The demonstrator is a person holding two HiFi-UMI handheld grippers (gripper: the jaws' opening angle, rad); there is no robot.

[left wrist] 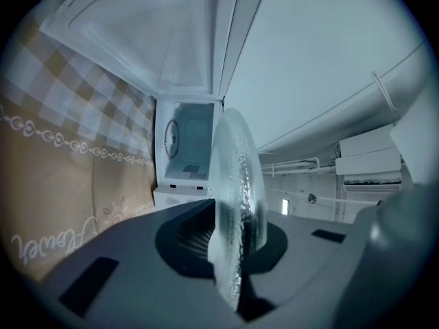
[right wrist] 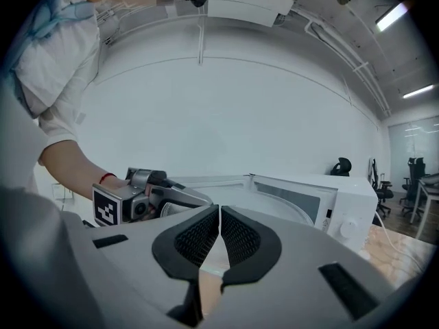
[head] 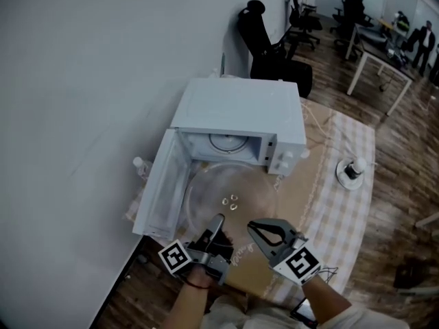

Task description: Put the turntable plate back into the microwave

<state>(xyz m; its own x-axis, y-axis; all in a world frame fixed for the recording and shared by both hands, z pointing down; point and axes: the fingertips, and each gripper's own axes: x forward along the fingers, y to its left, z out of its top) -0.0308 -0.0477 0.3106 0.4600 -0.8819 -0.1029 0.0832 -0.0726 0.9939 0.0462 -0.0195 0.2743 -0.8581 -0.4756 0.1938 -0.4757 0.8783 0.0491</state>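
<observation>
The left gripper and right gripper each have a grey moulded body, black mesh-textured pads and a cube with black-and-white square markers. The person wears a white short-sleeved shirt and a red wristband on the left wrist.

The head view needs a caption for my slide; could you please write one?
Left tool grips the glass turntable plate before the open microwave, the shut right tool close alongside.
</observation>
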